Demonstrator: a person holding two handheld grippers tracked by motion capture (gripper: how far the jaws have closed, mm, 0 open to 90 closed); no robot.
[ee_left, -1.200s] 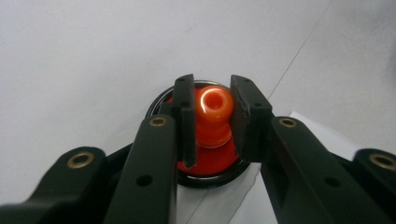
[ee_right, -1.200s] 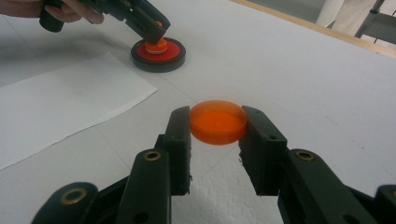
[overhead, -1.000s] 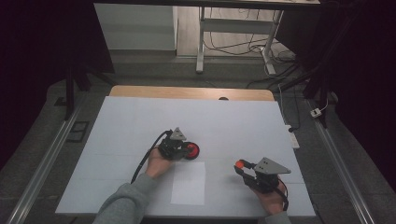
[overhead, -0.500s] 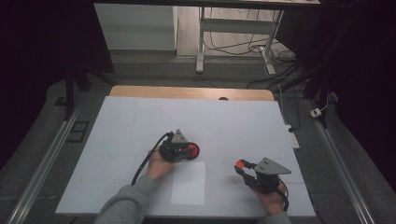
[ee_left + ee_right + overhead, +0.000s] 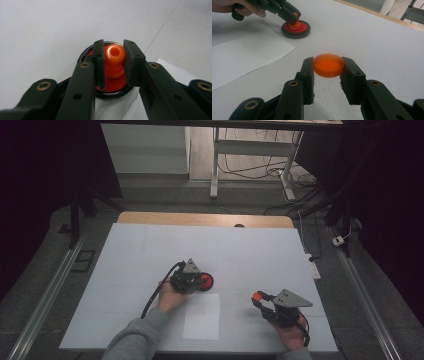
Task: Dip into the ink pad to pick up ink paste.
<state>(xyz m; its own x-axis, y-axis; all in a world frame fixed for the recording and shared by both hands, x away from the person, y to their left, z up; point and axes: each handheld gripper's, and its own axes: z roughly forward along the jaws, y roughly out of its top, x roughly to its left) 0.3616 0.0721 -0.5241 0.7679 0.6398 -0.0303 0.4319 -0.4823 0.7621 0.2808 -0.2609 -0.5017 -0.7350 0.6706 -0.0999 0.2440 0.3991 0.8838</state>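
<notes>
A round black-rimmed red base (image 5: pixel 110 90) lies on the white table, and an orange knob (image 5: pixel 115 58) stands upright on its middle. My left gripper (image 5: pixel 113 62) is shut on that knob from both sides. In the high view the left gripper (image 5: pixel 199 281) rests at the table's middle over the red base (image 5: pixel 206 281). My right gripper (image 5: pixel 328 70) is shut on a flat, translucent orange disc (image 5: pixel 328 65), held just above the table. In the high view the right gripper (image 5: pixel 260 300) with the orange disc (image 5: pixel 257 296) is near the front right. In the right gripper view, the left gripper (image 5: pixel 292 15) and red base (image 5: pixel 295 28) lie farther off.
A white sheet of paper (image 5: pixel 201 316) lies flat near the front edge, between the two hands. The white table top (image 5: pixel 250 250) stretches bare toward a wooden strip (image 5: pixel 200 218) at its far edge. Metal rails run along both sides.
</notes>
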